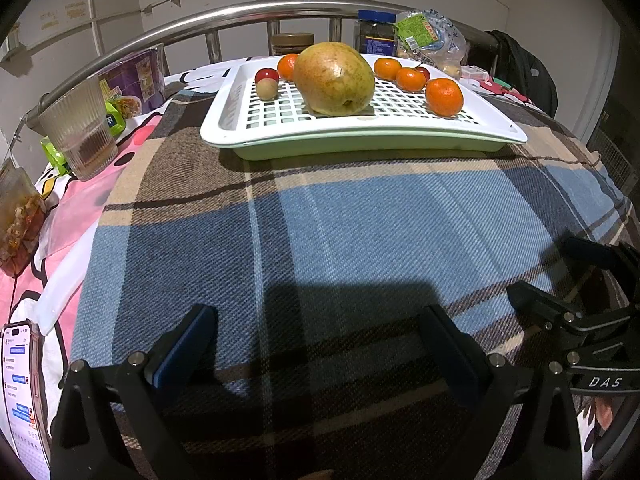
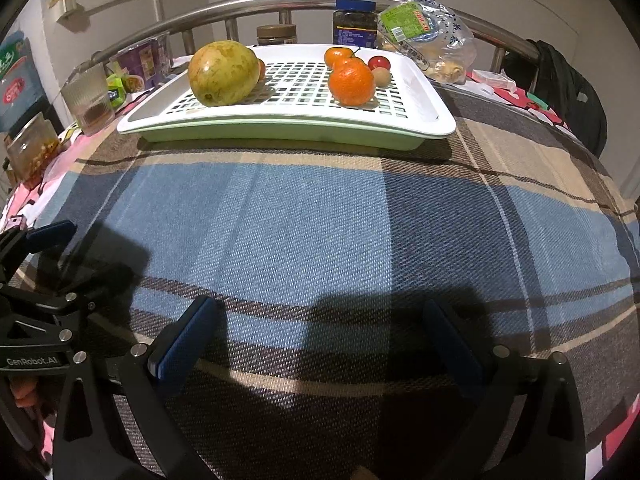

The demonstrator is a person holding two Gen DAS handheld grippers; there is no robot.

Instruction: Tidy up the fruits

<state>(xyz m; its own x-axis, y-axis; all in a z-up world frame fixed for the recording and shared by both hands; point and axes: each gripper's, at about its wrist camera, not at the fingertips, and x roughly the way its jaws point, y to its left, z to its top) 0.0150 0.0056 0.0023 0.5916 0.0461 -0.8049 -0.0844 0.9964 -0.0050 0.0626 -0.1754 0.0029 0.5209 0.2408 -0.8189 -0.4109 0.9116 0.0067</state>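
Both grippers, left and right, are held wide and empty over the blanket; a pear is seen on the tray.

Plaid blanket between my tools and the tray lay bare, open lane. Glass and jar crowded the left edge; pear blocked mid-tray.

Left gripper fingers spread wide, empty, right gripper likewise, side by side
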